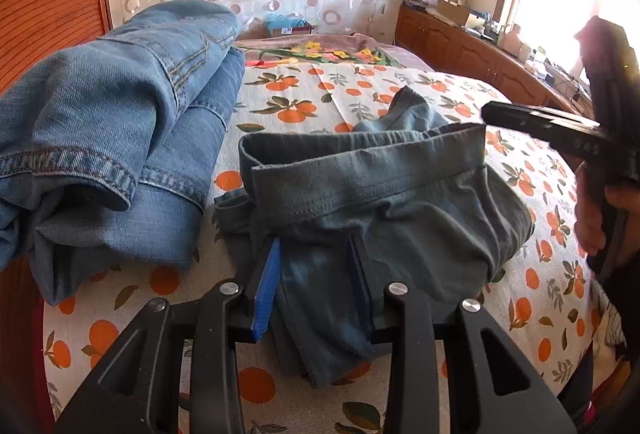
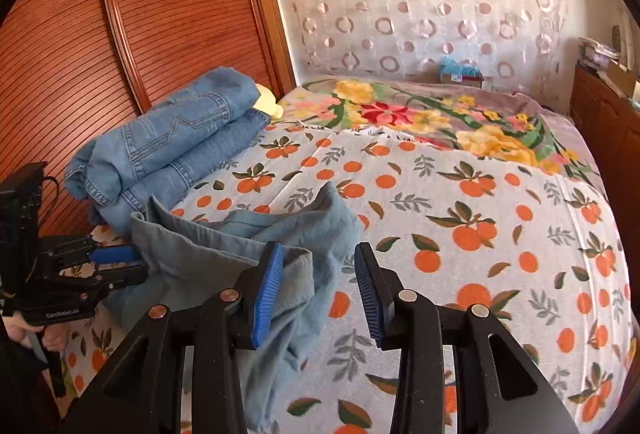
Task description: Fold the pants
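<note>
A small pair of grey-green pants [image 1: 380,194] lies folded into a bundle on the orange-print bed sheet [image 1: 312,94], with the waistband on top. My left gripper [image 1: 314,246] is open over the bundle's near edge; cloth lies slack between its blue pads [image 1: 266,290]. In the right wrist view the pants [image 2: 240,234] sit at lower left, and my right gripper [image 2: 318,250] is open at their right edge, its left pad [image 2: 266,298] beside the fabric. The left gripper [image 2: 120,262] shows at the bundle's left side. The right gripper [image 1: 540,126] reaches in above the waistband's right end.
A stack of folded blue jeans [image 2: 168,150] lies left of the pants, by the ribbed wooden panel [image 2: 160,14]. A floral blanket [image 2: 440,114] covers the far end of the bed. A wooden cabinet [image 1: 460,42] with clutter runs along the right under a bright window.
</note>
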A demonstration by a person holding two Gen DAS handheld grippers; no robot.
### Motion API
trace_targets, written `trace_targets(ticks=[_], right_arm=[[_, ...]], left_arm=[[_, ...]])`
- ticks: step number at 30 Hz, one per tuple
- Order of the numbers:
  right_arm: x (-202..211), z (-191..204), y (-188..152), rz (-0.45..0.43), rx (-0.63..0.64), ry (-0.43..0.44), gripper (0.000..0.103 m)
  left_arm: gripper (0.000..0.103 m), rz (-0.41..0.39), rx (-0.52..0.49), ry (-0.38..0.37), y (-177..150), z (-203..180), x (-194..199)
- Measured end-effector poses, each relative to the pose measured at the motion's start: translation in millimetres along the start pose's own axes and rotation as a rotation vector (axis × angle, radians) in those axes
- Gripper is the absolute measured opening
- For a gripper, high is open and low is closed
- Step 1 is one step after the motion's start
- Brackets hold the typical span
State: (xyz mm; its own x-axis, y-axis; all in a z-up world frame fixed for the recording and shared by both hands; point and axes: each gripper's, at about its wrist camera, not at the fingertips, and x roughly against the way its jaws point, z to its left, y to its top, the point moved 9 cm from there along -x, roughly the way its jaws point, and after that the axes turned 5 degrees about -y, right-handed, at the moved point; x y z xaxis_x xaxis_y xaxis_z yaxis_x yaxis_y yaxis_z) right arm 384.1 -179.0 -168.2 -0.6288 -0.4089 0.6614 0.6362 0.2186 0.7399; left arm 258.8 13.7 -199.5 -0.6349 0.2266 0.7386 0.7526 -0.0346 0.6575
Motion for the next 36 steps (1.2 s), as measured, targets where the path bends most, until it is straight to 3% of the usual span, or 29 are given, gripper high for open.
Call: trace_targets(ticks=[6,20,22,24,26,31,36], right_arm=[[0,6,-7,0.056,0.05,0.08,0.039],[-27,23,-17,0.136,0.174,0.095,0.042],[-28,23,-17,0.145,0.173,0.103,0.037],[-27,23,-14,0.135,0.159,0.112,0.02],[-21,25,-9,0.115,0.152,0.132,0.013],[-5,27,15,0.008,0.157,0.13,0.011],[0,30,42,-0.102,0.193,0.059,0.009]], left_arm=[[0.036,0.005,0.019,-0.004,-3,4,-3],[0.036,0.013,-0.003,-0.001,-7,5,-3],[0.036,0.012,-0.009,0.003,-7,5,-3],[0.036,0.004,-0.011,0.007,-7,5,-1],[0.036,-0.019,-0.012,0.014,-5,4,3],[0.036,-0.061,-0.005,0.006,4,2,19],[0.036,-0.093,-0.009,0.006,14,-2,28]])
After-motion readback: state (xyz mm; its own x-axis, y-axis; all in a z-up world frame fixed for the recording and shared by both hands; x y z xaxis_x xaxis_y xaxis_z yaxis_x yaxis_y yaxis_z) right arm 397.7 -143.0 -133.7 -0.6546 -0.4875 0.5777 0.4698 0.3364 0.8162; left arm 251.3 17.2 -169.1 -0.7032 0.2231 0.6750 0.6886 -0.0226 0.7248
